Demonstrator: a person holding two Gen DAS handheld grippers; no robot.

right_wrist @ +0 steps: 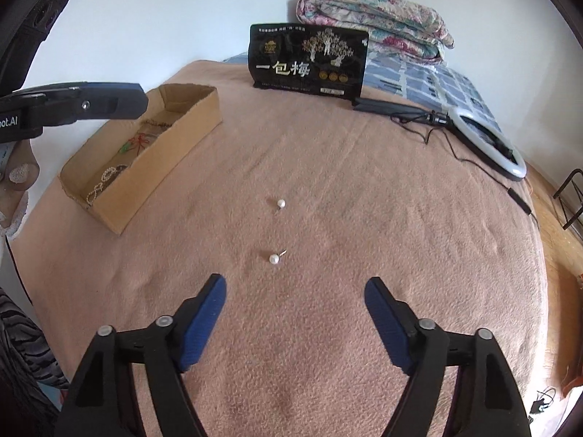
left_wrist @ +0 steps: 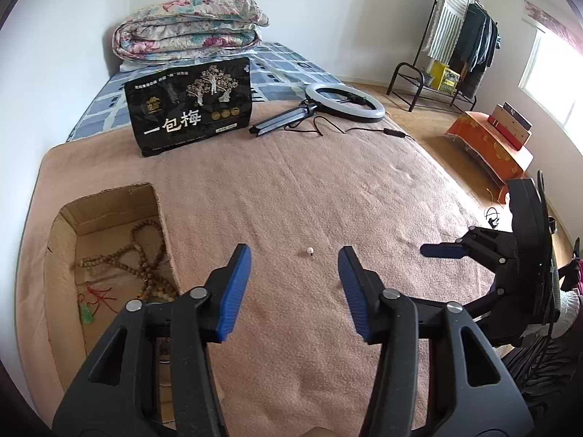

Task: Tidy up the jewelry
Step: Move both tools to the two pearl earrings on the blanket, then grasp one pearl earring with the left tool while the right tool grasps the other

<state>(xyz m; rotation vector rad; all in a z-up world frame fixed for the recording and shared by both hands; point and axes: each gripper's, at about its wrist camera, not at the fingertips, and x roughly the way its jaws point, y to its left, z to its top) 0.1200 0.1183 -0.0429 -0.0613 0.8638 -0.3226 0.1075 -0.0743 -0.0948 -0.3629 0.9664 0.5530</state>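
Pinkish-tan plush blanket spread over a bed, carrying all items. Two small white pearl stud earrings lie loose near the blanket's middle, apart from each other: nearer pearl earring with its short metal post angled up to the right, farther pearl earring beyond it toward the head of the bed. Only one pearl shows in the left wrist view. Long open brown cardboard box toward the blanket's left edge, holding a strand of brown wooden beads, a small green pendant on red cord and a pale beaded chain. Left gripper, black with blue pads, jaws spread, nothing between them, hanging over bare blanket just right of the box, one pearl lying on the blanket beyond its tips. Right gripper, same make, jaws spread wide and empty, the nearer earring just ahead of its tips. At the blanket's far edge: black snack pouch with white Chinese characters standing upright; beside it a white ring light on a folded black tripod, cable trailing. Beyond, a folded floral quilt on a blue checked sheet.
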